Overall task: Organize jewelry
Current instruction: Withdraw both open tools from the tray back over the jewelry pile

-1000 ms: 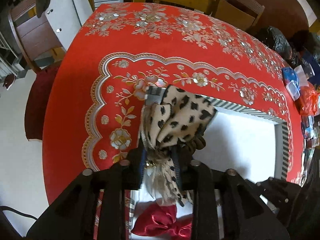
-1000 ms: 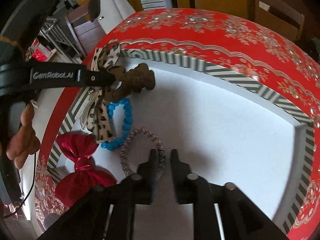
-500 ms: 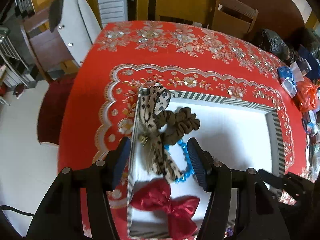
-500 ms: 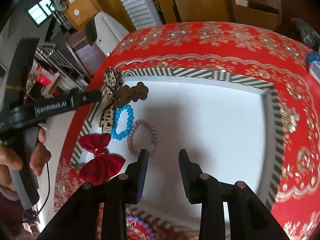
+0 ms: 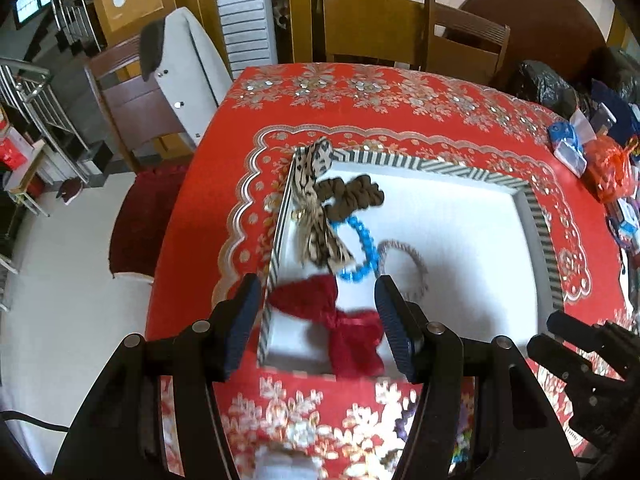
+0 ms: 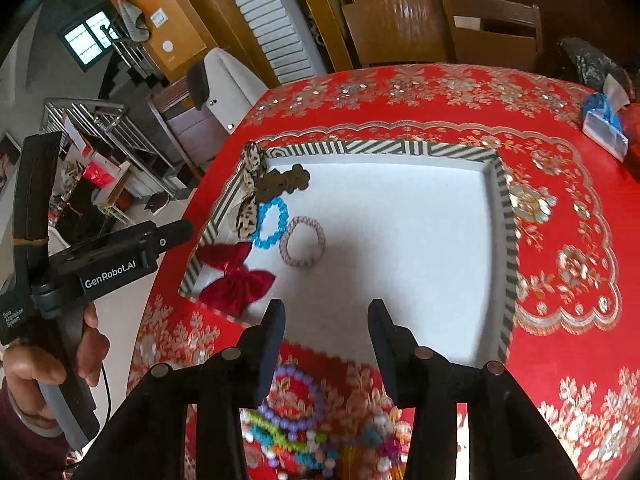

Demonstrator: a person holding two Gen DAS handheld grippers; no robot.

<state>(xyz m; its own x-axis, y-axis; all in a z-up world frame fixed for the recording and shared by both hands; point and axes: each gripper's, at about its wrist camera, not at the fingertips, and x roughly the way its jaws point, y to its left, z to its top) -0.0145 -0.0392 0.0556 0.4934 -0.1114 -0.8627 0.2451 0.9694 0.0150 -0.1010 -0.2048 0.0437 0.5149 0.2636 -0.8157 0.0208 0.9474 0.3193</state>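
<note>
Withdrawn from the striped-rim white tray (image 5: 524,208): left gripper (image 5: 316,320), now empty, jaws spread wide. Leopard-print fabric bow (image 5: 314,204) lay released at its 12 o'clock, against the tray's left wall, overlapping a brown scrunchie (image 5: 352,196). Right gripper (image 6: 326,330) likewise spread, empty; blue bead bracelet (image 6: 272,224) at 11 o'clock.

We look down from above the counter's near edge, both views facing forward. They share the striped tray (image 5: 534,216) (image 6: 502,216); the right view also catches the left tool (image 6: 176,232).
</note>
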